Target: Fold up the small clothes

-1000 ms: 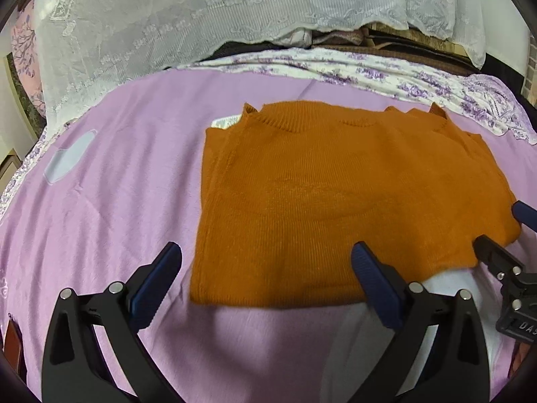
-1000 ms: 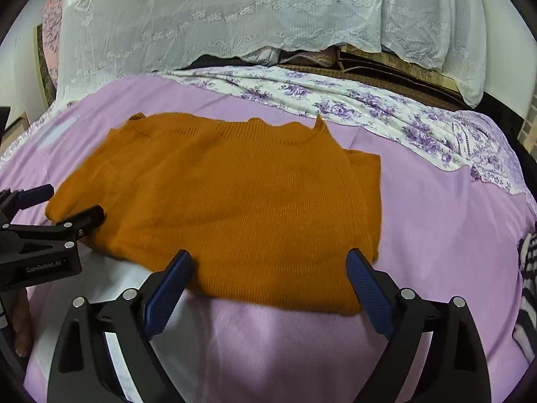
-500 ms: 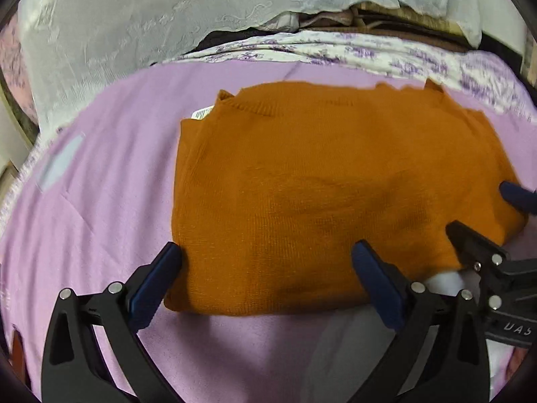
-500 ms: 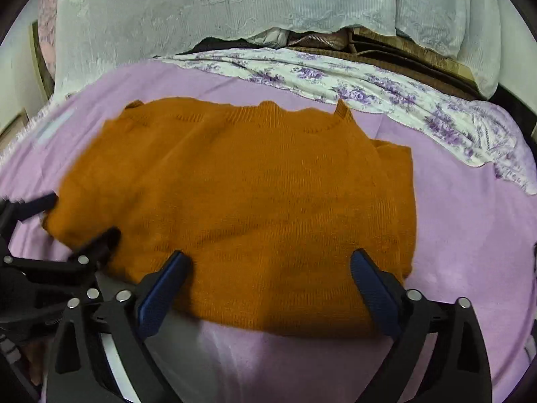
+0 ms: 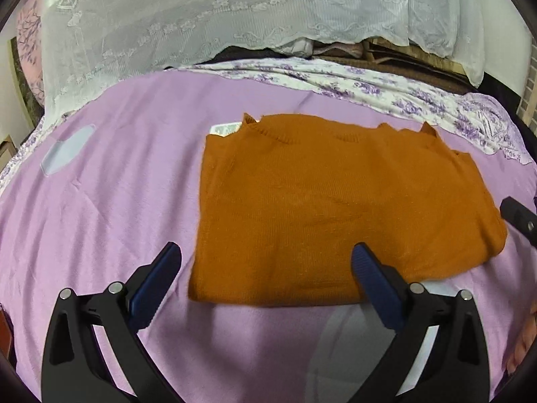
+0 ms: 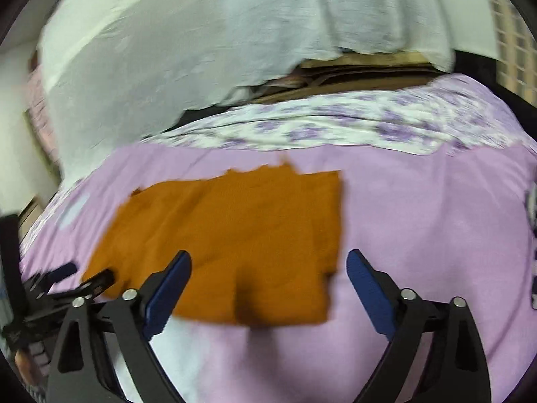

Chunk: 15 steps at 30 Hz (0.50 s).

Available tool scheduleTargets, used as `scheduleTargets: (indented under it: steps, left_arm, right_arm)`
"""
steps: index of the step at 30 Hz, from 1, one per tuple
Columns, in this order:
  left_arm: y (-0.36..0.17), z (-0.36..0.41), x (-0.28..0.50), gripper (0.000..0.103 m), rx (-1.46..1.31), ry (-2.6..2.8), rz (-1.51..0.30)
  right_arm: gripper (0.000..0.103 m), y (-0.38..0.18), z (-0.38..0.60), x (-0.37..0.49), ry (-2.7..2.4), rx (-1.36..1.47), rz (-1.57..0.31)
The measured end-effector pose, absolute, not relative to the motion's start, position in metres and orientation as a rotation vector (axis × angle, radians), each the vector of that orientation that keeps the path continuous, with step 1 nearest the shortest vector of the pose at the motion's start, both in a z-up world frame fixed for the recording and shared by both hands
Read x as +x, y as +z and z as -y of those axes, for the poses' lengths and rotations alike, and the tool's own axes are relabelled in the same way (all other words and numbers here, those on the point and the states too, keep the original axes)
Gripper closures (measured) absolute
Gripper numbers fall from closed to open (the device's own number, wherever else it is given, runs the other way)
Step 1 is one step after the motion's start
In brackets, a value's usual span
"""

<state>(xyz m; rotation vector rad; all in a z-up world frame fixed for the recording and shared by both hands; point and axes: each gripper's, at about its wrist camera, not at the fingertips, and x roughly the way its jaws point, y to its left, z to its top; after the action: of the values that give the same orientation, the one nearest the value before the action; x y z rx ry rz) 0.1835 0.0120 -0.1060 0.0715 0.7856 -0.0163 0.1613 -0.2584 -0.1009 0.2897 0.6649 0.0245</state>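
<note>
Orange sweater point(image 5: 335, 208) lies flat on a purple bedsheet point(image 5: 127, 174), folded into a rough rectangle w/ neckline at the far edge and hem at the near edge. A white label point(image 5: 225, 129) pokes out at the far left corner, just beside the collar. Far right side shows a folded-in layer making a stepped edge.

Left gripper point(image 5: 265, 278) hangs over the near edge of the sweater, jaws wide apart, nothing between the pads. Its left finger sits over bare sheet just left of the sweater's near left corner; its right finger overlaps the near hem in view, can't tell if touching.

Right gripper point(image 6: 268, 285) also has jaws spread wide, having just closed slightly from their widest; nothing clamped. Right wrist view is motion-blurred. There the sweater point(image 6: 228, 245) sits left of centre; the left finger overlaps the near hem, the right finger is over bare sheet point(image 6: 419, 218), right of the sweater's right edge.

Each gripper shows in the other's view: left gripper point(image 6: 77, 277) at the sweater's near left corner, one black tip of the right one point(image 5: 518, 218) at the far right edge.

Beyond the sheet: floral cloth point(image 5: 369, 84), then white lace fabric point(image 5: 201, 16) at the far side. Pale patch point(image 5: 65, 149) on the sheet, far left.
</note>
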Motion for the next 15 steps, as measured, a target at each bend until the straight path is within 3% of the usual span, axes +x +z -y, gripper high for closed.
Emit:
scheduleTargets:
  steps: [3, 9, 15]
  left_arm:
    - [-0.129, -0.004, 0.199, 0.004, 0.129, -0.012, -0.897]
    - [-0.119, -0.019, 0.194, 0.004, 0.034, -0.026, -0.882]
    - [-0.084, 0.002, 0.191, 0.004, 0.027, -0.042, -0.81]
  right_arm:
    - [0.01, -0.127, 0.275, 0.181, 0.046, 0.397, -0.802]
    - [0.011, -0.121, 0.301, 0.171, 0.128, 0.603, -0.736]
    - [0.027, -0.131, 0.338, 0.178, 0.199, 0.848, -0.716]
